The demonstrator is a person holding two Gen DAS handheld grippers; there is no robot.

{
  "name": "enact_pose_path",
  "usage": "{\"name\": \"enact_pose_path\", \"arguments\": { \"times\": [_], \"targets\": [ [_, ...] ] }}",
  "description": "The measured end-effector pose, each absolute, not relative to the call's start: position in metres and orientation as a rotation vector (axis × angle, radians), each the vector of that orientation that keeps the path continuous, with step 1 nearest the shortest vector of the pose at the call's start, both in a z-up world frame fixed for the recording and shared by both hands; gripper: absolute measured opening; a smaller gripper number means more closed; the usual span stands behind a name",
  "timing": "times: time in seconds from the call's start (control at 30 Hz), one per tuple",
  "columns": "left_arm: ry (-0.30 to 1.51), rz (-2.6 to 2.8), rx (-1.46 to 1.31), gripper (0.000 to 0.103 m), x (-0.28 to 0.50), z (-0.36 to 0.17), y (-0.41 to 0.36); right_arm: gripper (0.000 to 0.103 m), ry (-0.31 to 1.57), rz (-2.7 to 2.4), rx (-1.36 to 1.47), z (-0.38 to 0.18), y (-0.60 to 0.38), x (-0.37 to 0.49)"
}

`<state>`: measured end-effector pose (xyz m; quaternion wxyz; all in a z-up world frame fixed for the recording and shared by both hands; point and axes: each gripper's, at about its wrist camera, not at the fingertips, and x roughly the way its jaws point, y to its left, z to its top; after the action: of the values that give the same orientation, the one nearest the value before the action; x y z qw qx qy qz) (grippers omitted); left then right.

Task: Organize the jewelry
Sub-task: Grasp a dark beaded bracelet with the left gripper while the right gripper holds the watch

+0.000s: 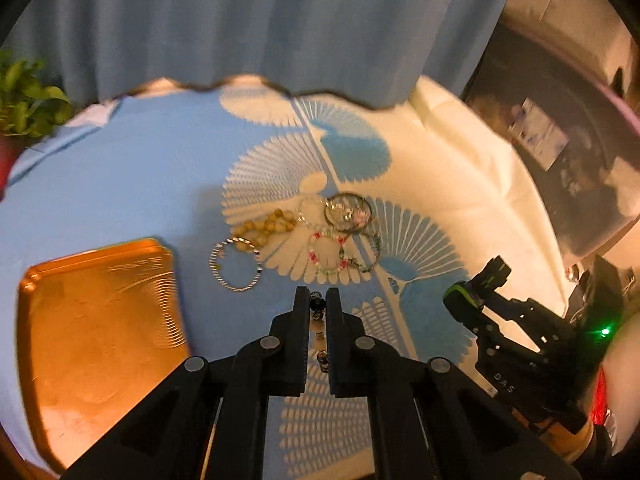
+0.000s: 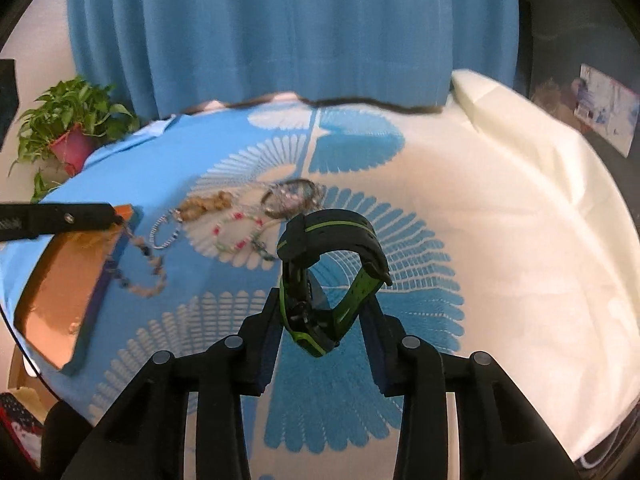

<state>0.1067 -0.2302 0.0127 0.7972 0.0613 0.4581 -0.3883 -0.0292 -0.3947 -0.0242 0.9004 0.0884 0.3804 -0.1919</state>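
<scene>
Between the closed jaws of the left gripper (image 1: 317,300) hangs a stone-bead bracelet (image 2: 146,266), probably on its way to the copper tray (image 1: 72,344) beside it. The right gripper (image 2: 326,300) holds a black-green watch (image 2: 332,272) by its strap, raised above the blue-and-white tablecloth (image 2: 480,208). Other bracelets (image 1: 304,236) lie heaped ahead; a blue curtain (image 2: 280,32) and potted plant (image 2: 72,132) stand behind.

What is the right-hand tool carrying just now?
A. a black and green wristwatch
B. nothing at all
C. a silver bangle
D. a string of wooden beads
A: the black and green wristwatch sits between the right gripper's jaws, above the patterned cloth.
</scene>
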Motion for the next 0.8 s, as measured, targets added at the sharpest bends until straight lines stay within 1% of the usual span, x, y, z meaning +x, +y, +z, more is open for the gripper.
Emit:
{"name": "enact_pose_path", "arguments": {
  "times": [0.17,0.27,0.63,0.8],
  "targets": [
    [0.949,-0.808,0.093,0.005,0.090,0.041,-0.195,0.038,0.774,-0.390,0.179,-0.003,-0.375,-0.048],
    [0.951,-0.775,0.068,0.005,0.082,0.049,-0.168,0.038,0.776,-0.376,0.186,0.006,-0.359,-0.061],
    [0.930,-0.724,0.029,0.005,0.030,0.060,-0.076,0.038,0.817,-0.283,0.112,0.022,-0.275,-0.100],
    [0.933,-0.697,-0.025,0.005,0.023,0.058,-0.040,0.038,0.833,-0.224,0.079,0.022,-0.235,-0.103]
  ]
}}
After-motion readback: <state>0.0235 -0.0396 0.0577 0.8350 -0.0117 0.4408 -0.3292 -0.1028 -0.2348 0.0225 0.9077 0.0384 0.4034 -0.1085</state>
